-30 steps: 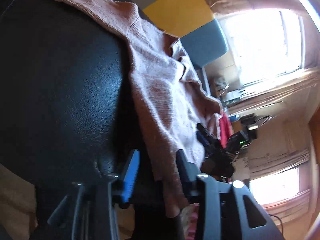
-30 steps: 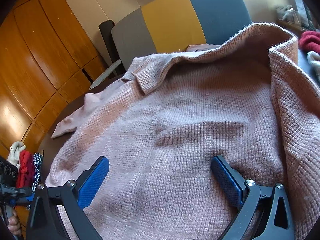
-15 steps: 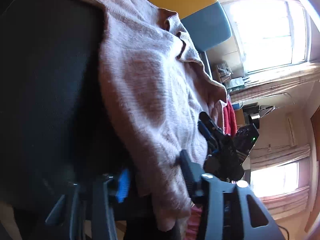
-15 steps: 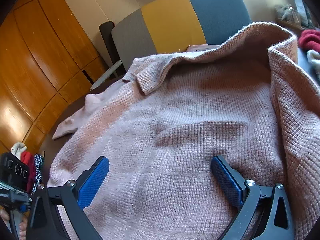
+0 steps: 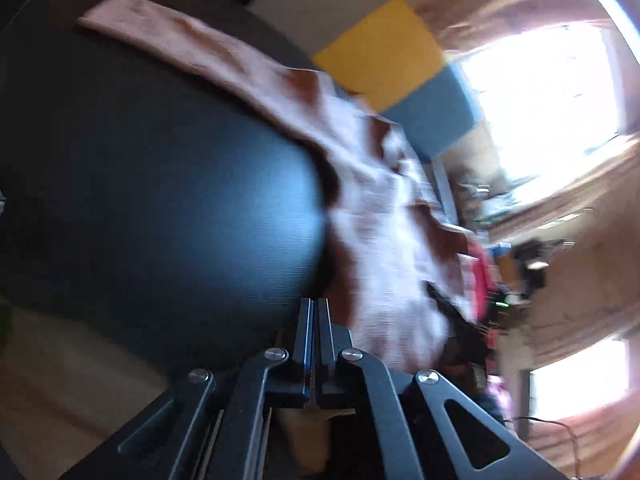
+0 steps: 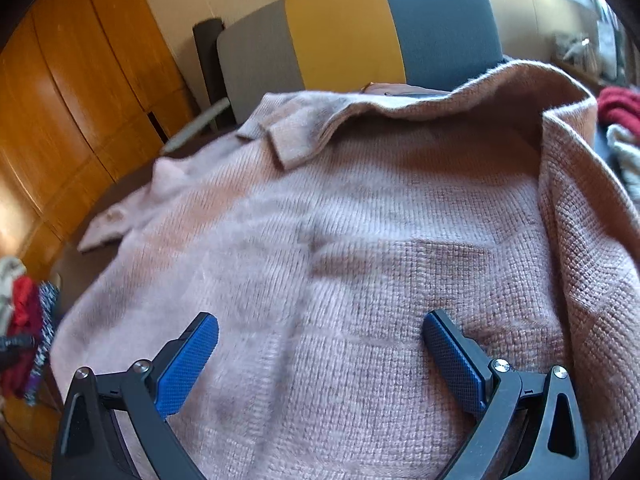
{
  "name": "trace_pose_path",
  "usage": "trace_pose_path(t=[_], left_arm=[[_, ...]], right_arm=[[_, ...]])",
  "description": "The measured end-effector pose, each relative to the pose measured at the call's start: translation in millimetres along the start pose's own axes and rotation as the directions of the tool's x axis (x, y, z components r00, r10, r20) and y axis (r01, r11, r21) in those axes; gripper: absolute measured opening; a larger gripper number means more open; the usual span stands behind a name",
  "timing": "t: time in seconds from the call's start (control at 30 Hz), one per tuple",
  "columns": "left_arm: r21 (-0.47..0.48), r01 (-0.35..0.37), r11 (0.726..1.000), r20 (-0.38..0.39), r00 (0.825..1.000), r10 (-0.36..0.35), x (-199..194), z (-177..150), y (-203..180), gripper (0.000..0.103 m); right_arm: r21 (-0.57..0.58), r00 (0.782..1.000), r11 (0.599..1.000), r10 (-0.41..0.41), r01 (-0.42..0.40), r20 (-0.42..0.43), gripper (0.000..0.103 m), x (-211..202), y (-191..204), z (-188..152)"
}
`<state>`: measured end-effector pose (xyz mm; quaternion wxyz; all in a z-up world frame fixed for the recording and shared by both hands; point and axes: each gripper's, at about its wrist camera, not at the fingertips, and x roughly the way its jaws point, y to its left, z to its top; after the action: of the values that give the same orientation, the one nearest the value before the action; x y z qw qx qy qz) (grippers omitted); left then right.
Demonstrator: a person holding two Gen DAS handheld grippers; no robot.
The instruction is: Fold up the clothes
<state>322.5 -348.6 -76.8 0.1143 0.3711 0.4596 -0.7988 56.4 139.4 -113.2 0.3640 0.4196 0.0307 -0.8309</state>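
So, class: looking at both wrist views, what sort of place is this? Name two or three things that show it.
Most likely a room in a home, perhaps a living room or bedroom. A pink knitted sweater lies spread on a dark surface, an upholstered grey, yellow and blue seat back stands behind it, and orange wooden cupboard doors line the wall.

One pink sweater (image 6: pixel 360 260), one three-coloured chair back (image 6: pixel 360 36), and two tools (one per hand).

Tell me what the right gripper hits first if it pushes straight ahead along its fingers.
Most likely the pink knit sweater: the open right gripper already points across it. Beyond lies its collar, though depth is unclear.
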Motion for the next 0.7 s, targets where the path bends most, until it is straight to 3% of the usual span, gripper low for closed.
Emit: trace_pose_path(t=[0.13,0.3,0.43,0.53,0.7], left_arm=[[0.01,-0.016,1.0,0.068,0.998,0.015,-10,0,2,0.015],[0.164,-0.05,0.985,0.107,0.994,0.033,10,20,-48,0.019],[0.218,-0.111,0.97,0.161,0.984,0.077,37,64,-76,0.026],[0.255,-0.158,0.954,0.202,0.973,0.108,58,97,-98,0.028],[0.302,-0.265,0.916,0.258,0.947,0.189,99,146,-122,0.028]], right_arm=[[-0.064,0.999,0.997,-0.034,0.033,-0.019,0.103,-10,28,-21],[-0.158,0.996,0.985,-0.082,0.076,-0.032,0.103,-18,55,-42],[-0.074,0.997,0.997,0.001,-0.007,-0.078,0.103,-26,41,-22],[-0.048,1.0,0.999,-0.003,0.002,-0.013,0.103,-28,36,0],[-0.15,0.991,0.98,-0.135,0.131,-0.011,0.103,5,33,36]])
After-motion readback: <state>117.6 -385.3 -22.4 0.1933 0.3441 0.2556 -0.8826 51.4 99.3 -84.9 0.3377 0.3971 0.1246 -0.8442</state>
